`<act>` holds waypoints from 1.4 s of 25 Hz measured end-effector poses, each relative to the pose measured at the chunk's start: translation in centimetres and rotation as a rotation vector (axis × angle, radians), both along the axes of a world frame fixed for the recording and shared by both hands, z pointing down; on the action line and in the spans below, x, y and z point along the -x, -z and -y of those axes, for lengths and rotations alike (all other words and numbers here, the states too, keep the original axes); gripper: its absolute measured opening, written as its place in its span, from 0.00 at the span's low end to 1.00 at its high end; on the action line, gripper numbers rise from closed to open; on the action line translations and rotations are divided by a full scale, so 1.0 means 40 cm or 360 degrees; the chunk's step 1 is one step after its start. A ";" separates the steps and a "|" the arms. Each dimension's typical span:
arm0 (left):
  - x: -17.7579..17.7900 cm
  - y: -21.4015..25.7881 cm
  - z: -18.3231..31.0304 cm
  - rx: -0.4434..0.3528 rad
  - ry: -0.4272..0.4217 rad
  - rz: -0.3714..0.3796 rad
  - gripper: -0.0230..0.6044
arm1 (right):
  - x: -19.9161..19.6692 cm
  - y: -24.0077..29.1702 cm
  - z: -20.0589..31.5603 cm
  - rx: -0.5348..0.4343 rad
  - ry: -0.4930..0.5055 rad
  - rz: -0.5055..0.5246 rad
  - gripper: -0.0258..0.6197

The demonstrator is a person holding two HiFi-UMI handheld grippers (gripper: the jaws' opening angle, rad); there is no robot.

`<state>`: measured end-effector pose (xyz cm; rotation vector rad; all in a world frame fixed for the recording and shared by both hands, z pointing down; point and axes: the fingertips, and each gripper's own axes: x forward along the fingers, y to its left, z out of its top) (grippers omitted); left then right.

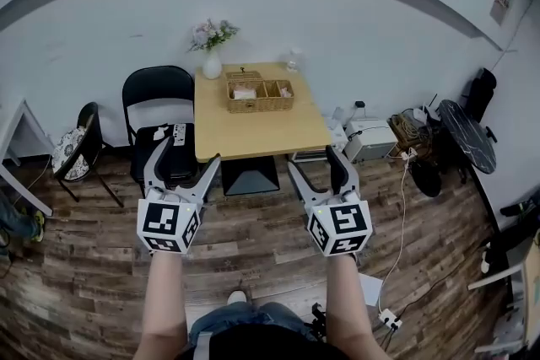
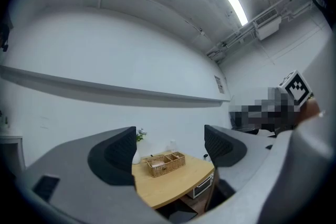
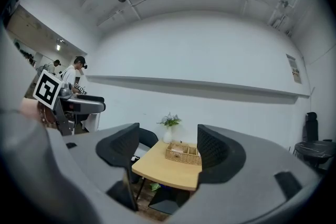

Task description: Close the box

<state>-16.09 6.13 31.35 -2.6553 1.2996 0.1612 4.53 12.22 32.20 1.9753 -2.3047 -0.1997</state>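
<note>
Left gripper (image 1: 187, 154) and right gripper (image 1: 313, 159) each hold fingers spread wide, gripping nothing; the wicker box (image 1: 258, 94) sits on the table (image 1: 253, 139), well beyond both sets of fingertips

All three views (apparently distant) share table (image 1: 253, 135).

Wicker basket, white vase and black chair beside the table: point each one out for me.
wicker basket (image 1: 258, 106), head view, on its front wall.
white vase (image 1: 212, 66), head view, on its round body.
black chair (image 1: 157, 90), head view, on its backrest.
</note>
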 end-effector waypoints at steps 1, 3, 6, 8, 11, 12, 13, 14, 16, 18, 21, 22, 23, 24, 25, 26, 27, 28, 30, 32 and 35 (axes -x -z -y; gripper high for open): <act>0.002 -0.003 0.017 -0.0001 -0.0002 0.0004 0.69 | -0.001 -0.005 0.016 0.0001 -0.0010 0.0006 0.57; 0.003 -0.014 0.051 0.0008 -0.0005 0.0009 0.69 | -0.014 -0.019 0.047 0.0018 -0.0036 0.0019 0.57; 0.003 -0.035 0.104 0.0043 0.0000 0.0012 0.69 | -0.037 -0.040 0.090 0.0044 -0.0068 0.0067 0.57; -0.002 -0.043 0.137 0.0064 0.0006 0.0004 0.69 | -0.055 -0.047 0.118 0.0050 -0.0082 0.0105 0.57; -0.023 -0.055 0.188 0.0079 0.0017 0.0008 0.68 | -0.083 -0.055 0.170 0.0057 -0.0091 0.0129 0.57; -0.030 -0.061 0.206 0.0083 0.0021 0.0015 0.68 | -0.091 -0.060 0.190 0.0060 -0.0091 0.0131 0.57; -0.037 -0.067 0.224 0.0088 0.0025 0.0020 0.68 | -0.099 -0.064 0.211 0.0064 -0.0088 0.0133 0.57; -0.045 -0.072 0.244 0.0094 0.0029 0.0025 0.67 | -0.107 -0.068 0.234 0.0067 -0.0083 0.0138 0.57; -0.060 -0.079 0.289 0.0105 0.0042 0.0030 0.67 | -0.124 -0.076 0.284 0.0074 -0.0069 0.0150 0.57; -0.076 -0.080 0.342 0.0111 0.0060 0.0026 0.67 | -0.143 -0.081 0.343 0.0079 -0.0046 0.0163 0.57; -0.110 -0.080 0.429 0.0123 0.0108 0.0015 0.66 | -0.179 -0.080 0.435 0.0078 0.0003 0.0173 0.57; -0.123 -0.083 0.460 0.0130 0.0131 0.0015 0.66 | -0.193 -0.080 0.467 0.0080 0.0018 0.0172 0.57; -0.137 -0.086 0.492 0.0139 0.0155 0.0016 0.65 | -0.208 -0.082 0.501 0.0086 0.0032 0.0167 0.57; -0.151 -0.090 0.524 0.0148 0.0177 0.0017 0.64 | -0.224 -0.086 0.537 0.0097 0.0046 0.0160 0.57; -0.165 -0.094 0.557 0.0156 0.0196 0.0015 0.63 | -0.239 -0.090 0.574 0.0110 0.0061 0.0154 0.57; -0.179 -0.097 0.590 0.0164 0.0213 0.0011 0.63 | -0.256 -0.095 0.613 0.0125 0.0076 0.0151 0.57; -0.194 -0.099 0.622 0.0173 0.0227 0.0007 0.62 | -0.272 -0.100 0.653 0.0141 0.0090 0.0150 0.57; -0.208 -0.101 0.655 0.0183 0.0241 0.0004 0.62 | -0.287 -0.102 0.693 0.0155 0.0104 0.0149 0.57; -0.235 -0.102 0.721 0.0202 0.0269 0.0009 0.58 | -0.313 -0.102 0.772 0.0175 0.0134 0.0146 0.57; -0.255 -0.096 0.786 0.0207 0.0315 0.0013 0.51 | -0.335 -0.098 0.848 0.0181 0.0166 0.0140 0.57; -0.278 -0.086 0.869 0.0192 0.0378 -0.0011 0.43 | -0.364 -0.098 0.951 0.0191 0.0214 0.0130 0.57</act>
